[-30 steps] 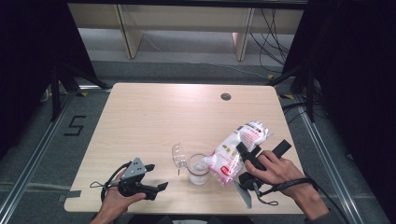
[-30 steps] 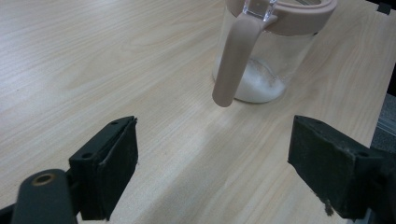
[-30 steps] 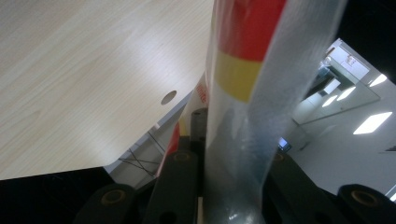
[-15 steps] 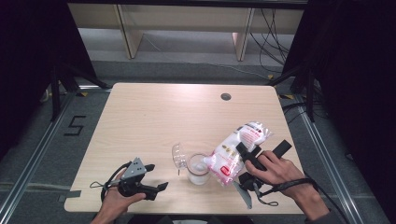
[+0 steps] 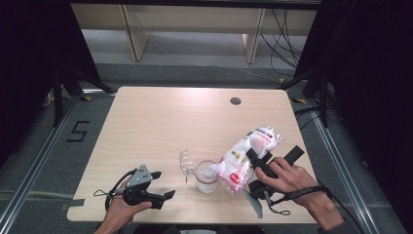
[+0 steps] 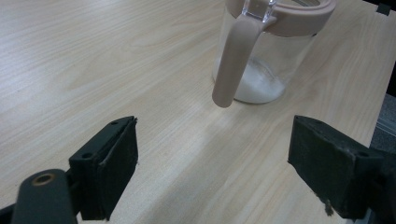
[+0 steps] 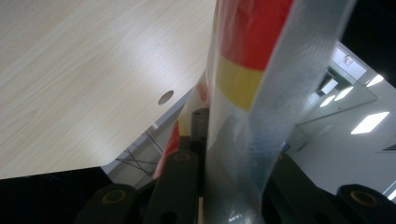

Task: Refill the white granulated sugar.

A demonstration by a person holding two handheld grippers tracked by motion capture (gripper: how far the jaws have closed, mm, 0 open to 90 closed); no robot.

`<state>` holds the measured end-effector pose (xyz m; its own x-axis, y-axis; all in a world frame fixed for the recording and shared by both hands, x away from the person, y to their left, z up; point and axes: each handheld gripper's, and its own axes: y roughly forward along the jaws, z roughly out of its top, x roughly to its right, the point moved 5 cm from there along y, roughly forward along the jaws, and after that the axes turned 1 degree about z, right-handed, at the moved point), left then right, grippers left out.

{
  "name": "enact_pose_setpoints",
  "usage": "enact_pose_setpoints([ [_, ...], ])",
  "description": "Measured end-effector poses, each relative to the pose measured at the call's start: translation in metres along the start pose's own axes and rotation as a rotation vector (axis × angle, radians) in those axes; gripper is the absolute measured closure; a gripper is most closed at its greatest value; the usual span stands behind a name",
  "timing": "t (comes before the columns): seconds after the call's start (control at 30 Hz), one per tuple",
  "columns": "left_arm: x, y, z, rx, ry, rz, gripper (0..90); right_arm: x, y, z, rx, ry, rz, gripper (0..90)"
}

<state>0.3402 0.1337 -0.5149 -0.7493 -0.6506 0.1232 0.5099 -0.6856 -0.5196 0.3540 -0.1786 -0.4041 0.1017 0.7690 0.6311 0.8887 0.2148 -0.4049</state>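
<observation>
White powder lies in the bottom of a clear jar (image 5: 206, 176) with a pink rim and its hinged lid (image 5: 185, 162) flipped open, standing near the front edge of a pale wooden table (image 5: 160, 122), as a person works a hand-held gripper in each hand. Just right of the jar, the right gripper (image 5: 257, 163) is clamped on a white, red and yellow printed bag (image 5: 246, 157), which is tilted with its lower end over the jar's mouth; the right gripper view shows the film pinched between the jaws. Left of the jar and apart from it, the left gripper (image 5: 165, 194) rests low near the table's front edge with its jaws spread wide and holding nothing; its own view looks straight at the jar's pink handle (image 6: 232, 58). The step in hand appears to be pouring from the bag into the jar. Doing it well would likely mean keeping the bag's opening centred over the rim, tipping slowly so the flow stays narrow, and perhaps steadying the jar by its handle with the idle gripper, since the light jar could slide or tip if the bag leans on it.
</observation>
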Motion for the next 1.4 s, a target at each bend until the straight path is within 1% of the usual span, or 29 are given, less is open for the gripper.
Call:
enact_pose_setpoints([
  [0.03,0.0002,0.0002,-0.0002,0.001,-0.006,0.004,15.5,-0.0002,-0.0002,-0.0001,-0.001,-0.001,0.0,82.6],
  [0.1,0.0001,0.0009,0.0,0.005,0.0,-0.002,15.5,0.0,-0.001,-0.0007,-0.005,-0.004,-0.009,82.6],
  [0.13,-0.0002,0.0009,0.0002,0.006,0.011,-0.003,15.5,0.0,-0.0016,-0.0013,-0.004,-0.002,-0.004,82.6],
  [0.17,-0.0022,-0.0003,-0.0004,-0.013,0.033,0.007,15.5,0.0,-0.0016,-0.0013,-0.004,-0.002,-0.004,82.6],
  [0.2,-0.0002,0.0003,0.0001,0.002,0.01,0.002,15.5,-0.0006,-0.002,-0.0019,-0.006,-0.002,-0.001,82.7],
  [0.23,-0.0002,0.0003,0.0001,0.002,0.01,0.002,15.5,-0.0006,-0.002,-0.0019,-0.006,-0.002,-0.001,82.7],
  [0.27,0.0007,0.0004,-0.0002,0.002,-0.008,0.004,15.5,-0.001,-0.0023,-0.0021,-0.007,-0.002,0.001,82.7],
  [0.3,0.0002,0.0003,-0.0001,0.001,0.001,0.004,15.5,-0.0012,-0.0024,-0.0022,-0.007,-0.003,0.001,82.6],
  [0.37,0.0006,0.0003,-0.0002,0.001,-0.006,0.004,15.5,-0.002,-0.0026,-0.0026,-0.007,-0.002,0.001,82.7],
  [0.4,0.0002,0.0003,0.0,0.0,-0.004,0.001,15.5,-0.002,-0.0026,-0.0026,-0.007,-0.002,0.001,82.7],
  [0.43,-0.001,0.0007,0.0004,0.008,0.019,0.0,15.5,-0.0027,-0.0022,-0.0027,-0.004,-0.004,0.005,82.7],
  [0.5,-0.0003,0.0008,0.0004,0.008,0.011,0.001,15.5,-0.0029,-0.0022,-0.0029,-0.008,-0.005,0.001,82.7],
  [0.53,-0.0003,0.0009,0.0003,0.006,0.01,-0.002,15.5,-0.003,-0.002,-0.003,-0.004,-0.004,0.009,82.7],
  [0.6,-0.002,0.0,-0.0005,-0.014,0.031,0.004,15.5,-0.003,-0.0022,-0.0029,-0.005,-0.005,0.007,82.7],
  [0.7,-0.0013,0.0002,-0.0006,-0.013,0.02,0.006,15.5,-0.0026,-0.0026,-0.0024,-0.003,-0.01,0.008,82.7],
  [0.73,0.0002,0.0004,-0.0001,0.001,-0.003,0.005,15.5,-0.0021,-0.0025,-0.0025,-0.004,-0.011,0.007,82.7],
  [0.83,-0.0002,0.0002,-0.0002,0.001,0.001,0.005,15.5,-0.0016,-0.0022,-0.0027,-0.008,-0.006,0.004,82.7],
  [0.9,0.0004,0.0009,-0.0001,0.004,-0.005,0.0,15.5,-0.0012,-0.0015,-0.0024,-0.003,-0.011,0.006,82.7],
  [0.93,-0.0001,0.0007,-0.0003,-0.001,0.002,0.003,15.5,0.0005,-0.001,-0.0016,0.002,-0.03,0.005,82.7],
  [0.97,-0.0013,0.0,-0.0009,-0.016,0.015,0.008,15.5,0.0006,-0.0011,-0.0015,0.002,-0.031,0.005,82.7],
  [1.0,-0.0013,0.0,-0.0009,-0.016,0.015,0.008,15.5,0.0002,-0.0011,-0.0016,0.001,-0.025,0.005,82.7],
  [1.03,0.0001,0.0005,-0.0003,0.0,-0.002,0.006,15.5,0.0002,-0.0011,-0.0016,0.001,-0.025,0.005,82.7],
  [1.07,-0.0004,-0.0001,0.0001,-0.002,0.004,0.0,15.5,0.0002,-0.0013,-0.0018,-0.005,-0.02,0.007,82.7],
  [1.13,0.0,-0.0002,0.0,-0.002,-0.004,0.001,15.5,0.0006,-0.0007,-0.0016,-0.006,-0.021,0.004,82.7],
  [1.23,0.0002,0.0003,-0.0002,0.001,-0.002,0.004,15.5,0.0002,-0.0003,-0.0006,-0.003,-0.024,0.008,82.8],
  [1.27,-0.0014,-0.0001,-0.001,-0.017,0.015,0.008,15.5,-0.0002,-0.0003,-0.0003,0.0,-0.019,0.009,82.7],
  [1.3,-0.0014,-0.0001,-0.001,-0.017,0.015,0.008,15.5,-0.0002,-0.0003,-0.0003,0.0,-0.019,0.009,82.7],
  [1.37,-0.0008,0.0001,-0.0007,-0.012,0.008,0.012,15.5,-0.0006,0.0003,-0.0001,0.003,-0.026,0.009,82.7],
  [1.4,0.0004,0.0002,-0.0002,0.001,-0.007,0.005,15.5,-0.001,0.0003,-0.0005,0.0,-0.022,0.01,82.8],
])
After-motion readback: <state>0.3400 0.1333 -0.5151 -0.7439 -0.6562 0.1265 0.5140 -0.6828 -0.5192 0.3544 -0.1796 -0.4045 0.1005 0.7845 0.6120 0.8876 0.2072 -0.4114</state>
